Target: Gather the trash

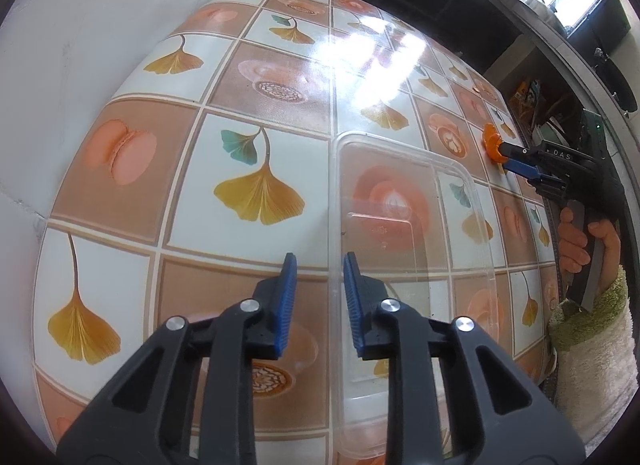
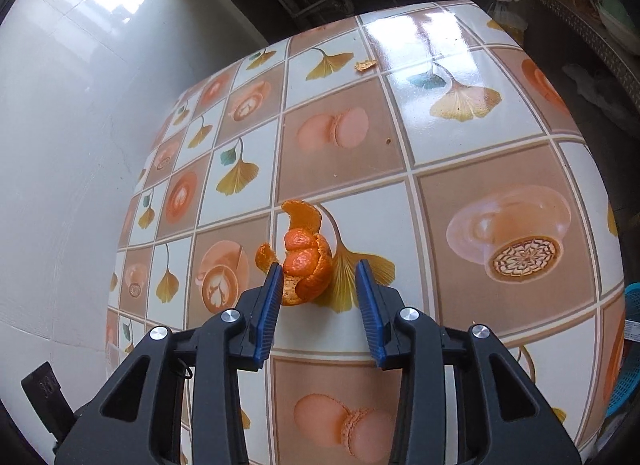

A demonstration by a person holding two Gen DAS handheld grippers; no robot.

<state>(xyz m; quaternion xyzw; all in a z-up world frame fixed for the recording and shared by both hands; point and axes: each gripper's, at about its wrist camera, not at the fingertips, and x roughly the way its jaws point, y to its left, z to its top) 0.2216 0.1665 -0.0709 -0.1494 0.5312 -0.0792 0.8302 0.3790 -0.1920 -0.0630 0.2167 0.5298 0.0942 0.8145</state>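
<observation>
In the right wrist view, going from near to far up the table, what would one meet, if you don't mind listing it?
Right gripper with open jaws → orange peel → small peel scrap → bottle beyond the table's far edge.

Glossy, smooth oilcloth-like table covering (image 1: pixel 256 137) printed with ginkgo leaves and macarons, throwing bright window glare; clear, thin plastic rectangular container (image 1: pixel 404 201), smooth and see-through, faintly scuffed; orange tangerine peel (image 2: pixel 304 261), dimpled and slightly shiny outside, paler and matt inside; left gripper (image 1: pixel 320 297) of matt black moulded plastic with ribbed blue rubbery pads (image 1: pixel 289 297) and polished metal pivot pins; right gripper (image 2: pixel 318 305) of the same make; fluffy cream and green cloth sleeve (image 1: pixel 592 345); blue plastic mesh basket (image 2: pixel 628 349).
</observation>
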